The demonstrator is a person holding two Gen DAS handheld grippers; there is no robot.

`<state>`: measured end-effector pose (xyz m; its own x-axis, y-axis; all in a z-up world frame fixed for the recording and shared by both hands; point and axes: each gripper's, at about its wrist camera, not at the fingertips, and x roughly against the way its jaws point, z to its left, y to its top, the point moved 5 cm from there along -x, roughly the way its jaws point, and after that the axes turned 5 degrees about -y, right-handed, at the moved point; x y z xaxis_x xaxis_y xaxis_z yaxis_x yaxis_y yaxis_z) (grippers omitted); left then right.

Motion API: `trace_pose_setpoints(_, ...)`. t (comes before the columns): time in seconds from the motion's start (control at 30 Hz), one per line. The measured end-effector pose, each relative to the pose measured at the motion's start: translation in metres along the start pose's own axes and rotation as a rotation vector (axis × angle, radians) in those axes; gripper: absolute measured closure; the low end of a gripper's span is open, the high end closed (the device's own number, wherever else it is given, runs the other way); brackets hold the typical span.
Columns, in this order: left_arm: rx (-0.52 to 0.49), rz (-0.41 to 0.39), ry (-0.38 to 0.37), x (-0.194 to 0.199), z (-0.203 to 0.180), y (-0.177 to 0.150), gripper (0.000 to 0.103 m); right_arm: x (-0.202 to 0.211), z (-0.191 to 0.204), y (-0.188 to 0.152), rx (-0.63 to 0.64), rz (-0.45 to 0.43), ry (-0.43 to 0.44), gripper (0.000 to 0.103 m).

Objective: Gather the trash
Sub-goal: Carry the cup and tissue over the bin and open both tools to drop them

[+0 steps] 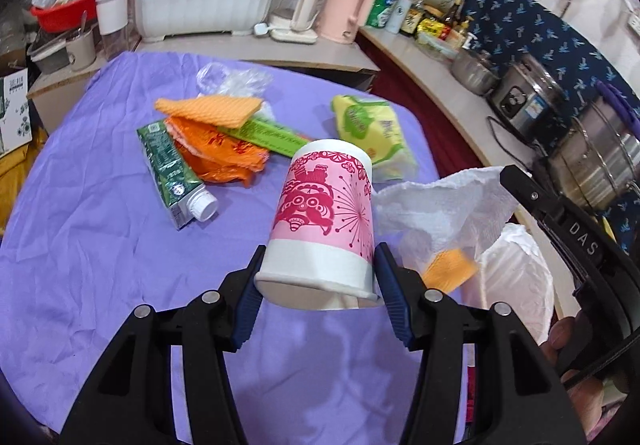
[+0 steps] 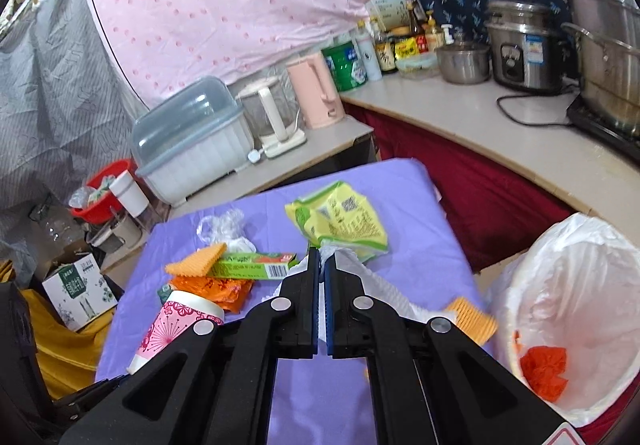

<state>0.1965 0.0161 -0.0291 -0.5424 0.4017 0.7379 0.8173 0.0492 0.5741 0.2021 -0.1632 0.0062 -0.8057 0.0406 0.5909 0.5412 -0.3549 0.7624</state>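
Observation:
My left gripper (image 1: 318,265) is shut on a pink and white paper cup (image 1: 324,217), held upside down above the purple table; the cup also shows in the right wrist view (image 2: 176,321). My right gripper (image 2: 322,261) is shut on a white paper towel (image 2: 376,285), which also shows in the left wrist view (image 1: 436,205). An orange wafer piece (image 2: 472,319) falls beside the towel. A bin lined with a white bag (image 2: 560,285) stands at the right table edge and holds an orange wad (image 2: 544,367).
On the purple cloth (image 1: 100,245) lie a green carton (image 1: 168,169), an orange bag (image 1: 220,153), an orange wafer (image 1: 212,109), a green box (image 1: 272,135), a yellow packet (image 1: 368,125) and clear plastic (image 1: 232,79). Counters with pots and kettles surround the table.

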Motion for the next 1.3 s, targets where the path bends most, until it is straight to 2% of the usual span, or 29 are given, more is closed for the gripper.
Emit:
trace_pose_setpoints(0.3,-0.113,-0.039,-0.068,0.033,-0.065,-0.01,0.052,0.071,-0.042,0.029,-0.017,-0.118,-0.047,0.1)
trace_pose_setpoints(0.57,-0.209,-0.037,-0.113,0.035,-0.123,-0.023,0.052,0.109,-0.099,0.039,-0.054,-0.17,-0.127,0.1)
trace_pose_setpoints(1.0,-0.357,0.024,-0.165,0.0,-0.214,-0.05,0.052,0.123,-0.197,0.022,-0.141,-0.135,-0.253,0.1)
trace_pose_setpoints(1.3,-0.452,0.079,-0.182,-0.043,-0.256,-0.069,0.052,0.108,-0.257,-0.002,-0.248,-0.076,-0.299,0.1)
